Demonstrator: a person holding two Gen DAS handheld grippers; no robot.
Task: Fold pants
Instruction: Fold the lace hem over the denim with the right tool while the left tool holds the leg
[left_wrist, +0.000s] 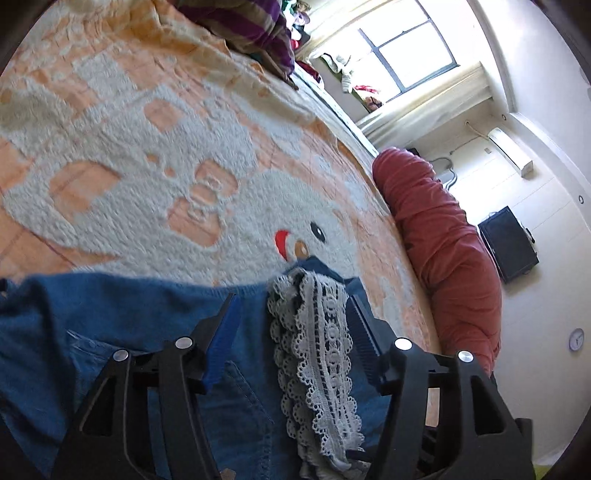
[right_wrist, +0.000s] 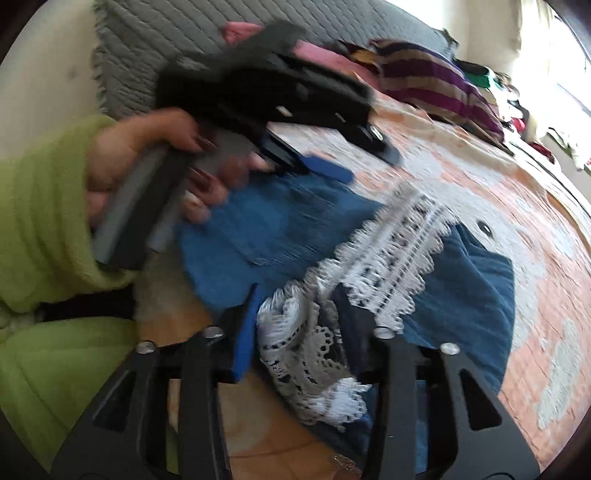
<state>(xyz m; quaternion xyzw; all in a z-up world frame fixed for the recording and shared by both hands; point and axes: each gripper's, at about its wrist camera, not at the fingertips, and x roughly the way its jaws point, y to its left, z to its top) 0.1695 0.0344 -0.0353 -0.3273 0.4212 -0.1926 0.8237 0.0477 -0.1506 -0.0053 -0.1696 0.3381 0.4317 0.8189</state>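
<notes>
Low in both wrist views, the blue pants (left_wrist: 122, 325) with their white lace trim (left_wrist: 314, 354) lay on the orange-and-white bedspread (left_wrist: 147, 147), the left gripper (left_wrist: 291, 314) and right gripper (right_wrist: 299, 306) both parted, pads astride the lace without pressing it.

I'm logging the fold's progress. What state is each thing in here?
Pants: blue denim, partly folded, lying on the bed.
Lace trim: bunched, running between the left gripper's fingers.
Left gripper: open over the pants.
Right gripper: open, lace between its fingers.
Bedspread: spread out.
</notes>
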